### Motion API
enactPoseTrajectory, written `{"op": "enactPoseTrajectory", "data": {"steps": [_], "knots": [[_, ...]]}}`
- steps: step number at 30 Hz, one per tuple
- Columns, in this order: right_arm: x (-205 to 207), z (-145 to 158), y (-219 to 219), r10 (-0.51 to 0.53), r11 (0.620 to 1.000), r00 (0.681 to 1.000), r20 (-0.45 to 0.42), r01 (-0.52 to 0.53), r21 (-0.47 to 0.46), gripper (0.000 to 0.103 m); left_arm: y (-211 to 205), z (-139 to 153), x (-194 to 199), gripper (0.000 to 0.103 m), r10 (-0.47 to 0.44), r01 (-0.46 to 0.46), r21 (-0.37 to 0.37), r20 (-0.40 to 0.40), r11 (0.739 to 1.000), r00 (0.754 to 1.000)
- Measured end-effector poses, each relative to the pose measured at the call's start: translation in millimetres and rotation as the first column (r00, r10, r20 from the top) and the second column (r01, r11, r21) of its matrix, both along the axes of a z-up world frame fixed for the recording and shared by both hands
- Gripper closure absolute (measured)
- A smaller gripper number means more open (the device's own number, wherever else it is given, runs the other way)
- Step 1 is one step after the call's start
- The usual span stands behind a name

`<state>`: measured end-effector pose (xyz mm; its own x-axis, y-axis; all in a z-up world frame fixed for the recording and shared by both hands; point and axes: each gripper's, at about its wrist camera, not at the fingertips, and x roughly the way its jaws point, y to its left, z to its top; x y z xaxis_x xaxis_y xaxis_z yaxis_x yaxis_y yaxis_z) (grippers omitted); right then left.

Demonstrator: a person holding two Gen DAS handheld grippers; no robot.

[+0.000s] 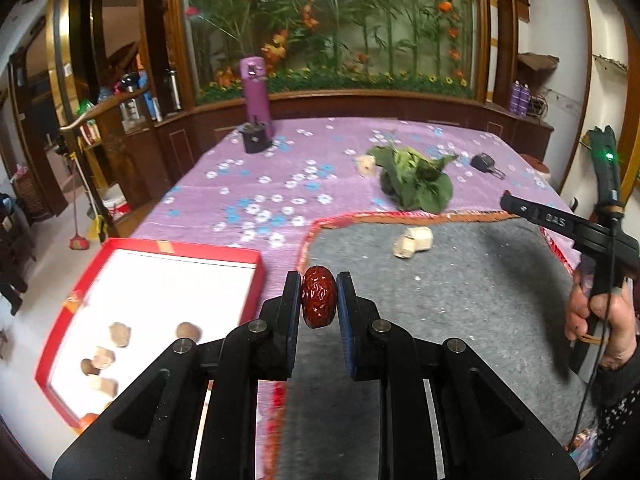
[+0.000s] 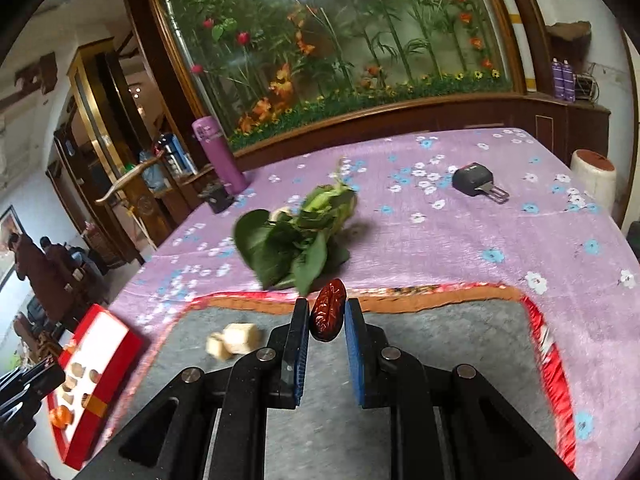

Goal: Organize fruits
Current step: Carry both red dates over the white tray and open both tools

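Two red dates are lifted above a grey mat [image 1: 460,300] on a tabletop [image 1: 248,184] draped in purple flowered cloth. The left gripper [image 1: 319,300] is clamped on a wrinkled red date [image 1: 319,301], held upright between its blue pads over the mat's near left edge. The right gripper [image 2: 327,320] pinches a second date [image 2: 329,310], tilted slightly to the right, above the mat's far edge. In the left wrist view the person's right hand [image 1: 596,320] grips the other tool's handle at the right side of the frame.

To the near left sits a red box [image 1: 248,258] with a white lining, holding several small brownish pieces [image 1: 120,334]. A pale, cut chunk [image 1: 414,242] lies on the mat farther out. Just beyond the mat's orange border rests a bunch of green leaves [image 1: 416,180], with a black key fob [image 2: 474,180] to its right. At the far left edge stands a purple flask [image 1: 258,92], a small black object [image 1: 255,138] just before it.
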<state>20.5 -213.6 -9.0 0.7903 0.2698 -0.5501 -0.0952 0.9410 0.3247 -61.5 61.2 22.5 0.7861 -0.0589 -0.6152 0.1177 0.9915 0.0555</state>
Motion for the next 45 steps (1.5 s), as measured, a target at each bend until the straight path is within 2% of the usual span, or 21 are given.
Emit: {"op": "enactPoseTrajectory", "data": {"steps": [5,11,16,26,45], "knots": [[-32.1,22.9,35.7,0.064,0.998,0.996,0.065,-0.062,-0.026,0.086,12.5,7.9,-7.9,0.086,0.038,-0.039,0.021,0.046,0.999,0.998],[-70.6,46.5,96.8,0.19,0.982,0.972,0.135,-0.185,-0.047,0.086,26.4,12.9,-18.8,0.086,0.076,-0.079,0.03,0.092,0.996,0.993],[-85.9,52.8,129.5,0.256,0.967,0.954,0.159,-0.253,-0.039,0.086,39.8,14.9,-28.2,0.086,0.108,-0.113,0.032,0.118,0.993,0.987],[-97.5,43.6,189.0,0.366,0.931,0.921,0.132,-0.361,-0.064,0.086,69.0,10.6,-35.0,0.086,0.166,-0.169,0.013,0.12,0.986,0.979],[-88.0,33.4,248.2,0.453,0.89,0.888,0.081,-0.447,-0.083,0.086,106.5,-3.8,-32.3,0.086,0.221,-0.219,-0.024,0.084,0.975,0.972]]}}
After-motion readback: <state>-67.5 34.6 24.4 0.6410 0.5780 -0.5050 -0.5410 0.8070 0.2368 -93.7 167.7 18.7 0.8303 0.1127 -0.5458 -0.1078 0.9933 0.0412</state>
